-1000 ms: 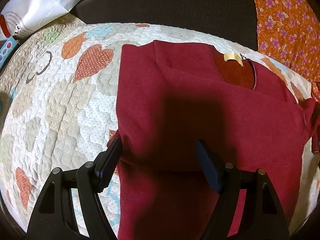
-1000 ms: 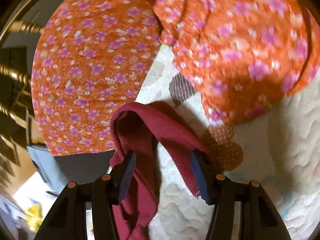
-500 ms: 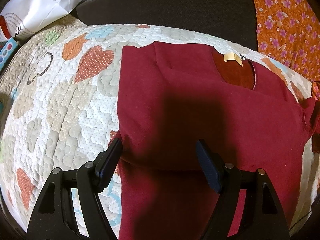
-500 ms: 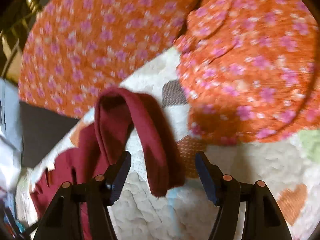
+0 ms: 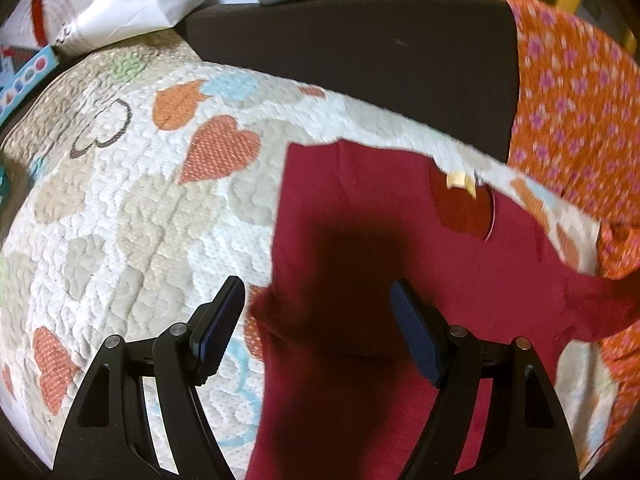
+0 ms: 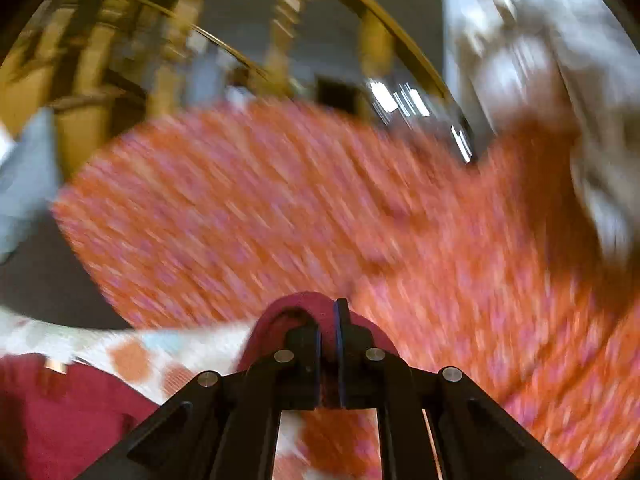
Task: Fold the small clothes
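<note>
A: Garment position is recorded first. The dark red knit shirt [image 5: 400,248] is spread flat on the white quilted cover with orange and grey heart patches [image 5: 132,220], neckline toward the far edge, where a small beige neck label [image 5: 460,181] is seen.

B: Left gripper [image 5: 318,330]?

A: Its two black fingers are held wide apart, nothing between the pads. It is poised over the near left part of the shirt, and its shadow is cast on the red cloth. The shirt's left edge is seen between the fingers, closer to the left one. Contact with the fabric cannot be confirmed.

B: Right gripper [image 6: 328,334]?

A: The fingers are pressed together, and a fold of the same dark red shirt [image 6: 296,312] is pinched between them. The fold is arched up around the fingertips. The view is heavily motion-blurred.

B: Surroundings?

A: An orange cloth printed with pink flowers [image 5: 576,120] is noted just beside the shirt's right side, and it fills most of the right wrist view [image 6: 320,208]. A dark brown surface [image 5: 360,52] is noted beyond the quilt, and a white paper bag with red print [image 5: 104,0] at the far left.
</note>
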Demonstrator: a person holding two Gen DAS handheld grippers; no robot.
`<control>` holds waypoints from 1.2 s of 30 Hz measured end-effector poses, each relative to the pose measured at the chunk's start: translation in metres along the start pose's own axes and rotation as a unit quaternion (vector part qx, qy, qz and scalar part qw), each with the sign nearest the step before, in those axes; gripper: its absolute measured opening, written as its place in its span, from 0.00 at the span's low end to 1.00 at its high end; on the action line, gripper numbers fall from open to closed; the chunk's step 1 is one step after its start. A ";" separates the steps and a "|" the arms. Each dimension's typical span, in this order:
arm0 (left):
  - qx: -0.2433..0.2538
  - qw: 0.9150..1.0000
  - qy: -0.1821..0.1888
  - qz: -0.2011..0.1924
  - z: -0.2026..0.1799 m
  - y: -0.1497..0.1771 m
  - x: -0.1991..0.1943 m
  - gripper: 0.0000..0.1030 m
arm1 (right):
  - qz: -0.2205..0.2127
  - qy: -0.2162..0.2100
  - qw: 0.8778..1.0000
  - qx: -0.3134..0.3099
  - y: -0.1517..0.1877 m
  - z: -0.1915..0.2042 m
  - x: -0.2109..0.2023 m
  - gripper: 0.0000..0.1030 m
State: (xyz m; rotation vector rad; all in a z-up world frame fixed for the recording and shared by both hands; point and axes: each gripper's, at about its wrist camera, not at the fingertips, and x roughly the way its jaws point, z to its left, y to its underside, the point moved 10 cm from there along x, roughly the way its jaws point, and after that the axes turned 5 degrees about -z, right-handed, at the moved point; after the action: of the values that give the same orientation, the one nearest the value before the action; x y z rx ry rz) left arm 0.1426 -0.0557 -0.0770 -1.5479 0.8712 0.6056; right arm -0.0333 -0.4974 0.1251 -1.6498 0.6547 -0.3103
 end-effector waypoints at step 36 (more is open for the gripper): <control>0.014 0.999 0.001 0.040 0.006 0.009 0.043 0.20 | 0.270 -0.249 0.919 0.143 0.190 0.180 0.031 0.43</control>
State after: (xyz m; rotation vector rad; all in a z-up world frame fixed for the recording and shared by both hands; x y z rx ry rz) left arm 0.1617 -0.0581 -0.1173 -1.4937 0.9420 0.6467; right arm 0.0444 -0.3820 -0.0985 -1.1401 0.6085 0.3928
